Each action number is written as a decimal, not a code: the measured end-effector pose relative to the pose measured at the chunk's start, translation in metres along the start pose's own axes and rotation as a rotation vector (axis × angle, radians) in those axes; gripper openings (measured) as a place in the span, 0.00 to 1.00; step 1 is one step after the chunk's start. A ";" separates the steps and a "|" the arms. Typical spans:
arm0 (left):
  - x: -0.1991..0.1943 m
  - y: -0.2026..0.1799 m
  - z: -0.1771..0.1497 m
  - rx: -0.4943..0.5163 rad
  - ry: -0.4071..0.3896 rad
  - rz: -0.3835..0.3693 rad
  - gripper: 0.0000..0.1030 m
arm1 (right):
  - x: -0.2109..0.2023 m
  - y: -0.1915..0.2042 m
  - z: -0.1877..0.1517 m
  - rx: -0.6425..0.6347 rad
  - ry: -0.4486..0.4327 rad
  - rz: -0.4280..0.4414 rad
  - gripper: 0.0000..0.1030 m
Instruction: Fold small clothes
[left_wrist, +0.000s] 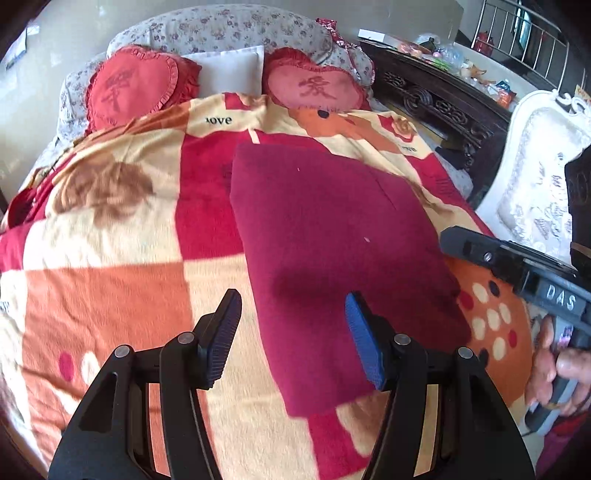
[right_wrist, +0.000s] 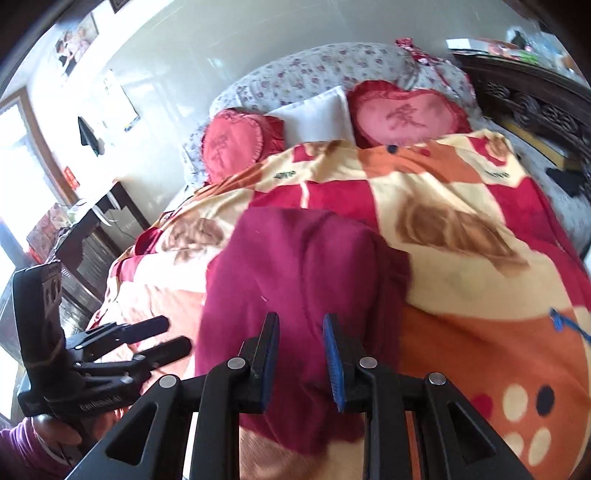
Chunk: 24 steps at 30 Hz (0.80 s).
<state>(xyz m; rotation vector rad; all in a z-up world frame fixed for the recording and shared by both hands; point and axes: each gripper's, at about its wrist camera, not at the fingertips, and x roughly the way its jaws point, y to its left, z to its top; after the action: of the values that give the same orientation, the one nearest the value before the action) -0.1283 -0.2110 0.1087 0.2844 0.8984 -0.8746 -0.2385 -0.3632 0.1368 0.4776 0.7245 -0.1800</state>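
The left gripper (left_wrist: 291, 339) is pointing steeply down, jaws standing apart, nothing between them. The right gripper (right_wrist: 300, 360) is angling down, jaws narrow; a hand (left_wrist: 557, 373) is gripping its handle.

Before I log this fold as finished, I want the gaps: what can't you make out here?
- Maroon garment: its near edge is hidden behind the left tool in the left wrist view, and behind the right tool in the right wrist view.
- What kind of garment: blurred, folded.
- Right tool's grip: cloth lies between the fingers; contact unclear.
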 end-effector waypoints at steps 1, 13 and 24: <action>0.003 -0.001 0.002 0.000 0.001 0.009 0.57 | 0.008 0.003 0.003 -0.009 0.003 0.009 0.22; 0.045 -0.016 0.005 0.010 0.028 0.031 0.62 | 0.051 -0.037 -0.020 0.092 0.071 -0.076 0.22; 0.043 -0.013 0.003 -0.013 0.048 0.032 0.64 | 0.046 -0.032 -0.028 0.074 0.071 -0.123 0.46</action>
<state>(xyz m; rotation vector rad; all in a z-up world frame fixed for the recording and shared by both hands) -0.1236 -0.2440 0.0789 0.3091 0.9413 -0.8354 -0.2315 -0.3782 0.0767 0.5116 0.8194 -0.3075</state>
